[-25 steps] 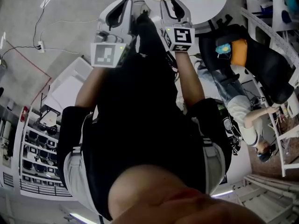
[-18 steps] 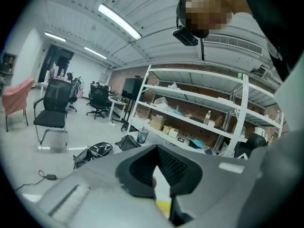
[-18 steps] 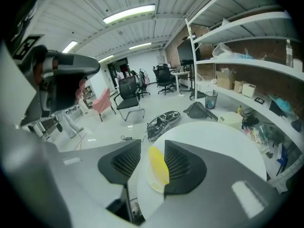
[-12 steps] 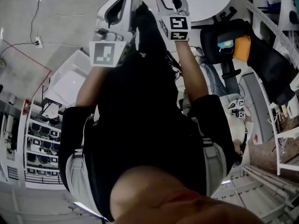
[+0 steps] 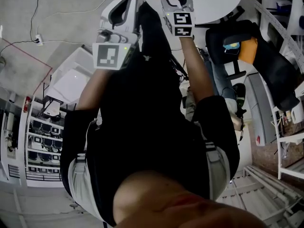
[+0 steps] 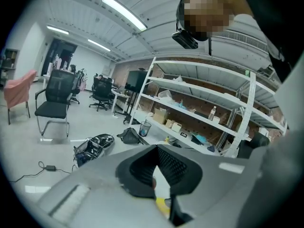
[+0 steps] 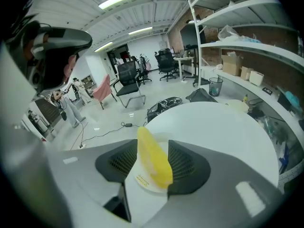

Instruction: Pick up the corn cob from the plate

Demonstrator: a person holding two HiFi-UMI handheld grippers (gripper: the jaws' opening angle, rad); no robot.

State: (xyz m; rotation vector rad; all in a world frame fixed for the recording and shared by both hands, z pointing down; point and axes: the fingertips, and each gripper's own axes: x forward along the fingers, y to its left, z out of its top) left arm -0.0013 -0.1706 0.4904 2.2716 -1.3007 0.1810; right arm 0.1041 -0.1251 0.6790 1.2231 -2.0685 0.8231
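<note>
White table (image 7: 223, 127): right gripper (image 7: 153, 151) jaws just opened astride corn cob (image 7: 155, 165); left gripper's (image 6: 159, 171) apart.

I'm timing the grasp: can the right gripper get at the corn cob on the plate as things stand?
Probably yes. The right gripper has just been opening its fingers; they stand apart either side of the corn cob on the plate, not pressing it, with nothing else between.

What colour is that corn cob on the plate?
Bright yellow corn cob, clearest in the right gripper view.
</note>
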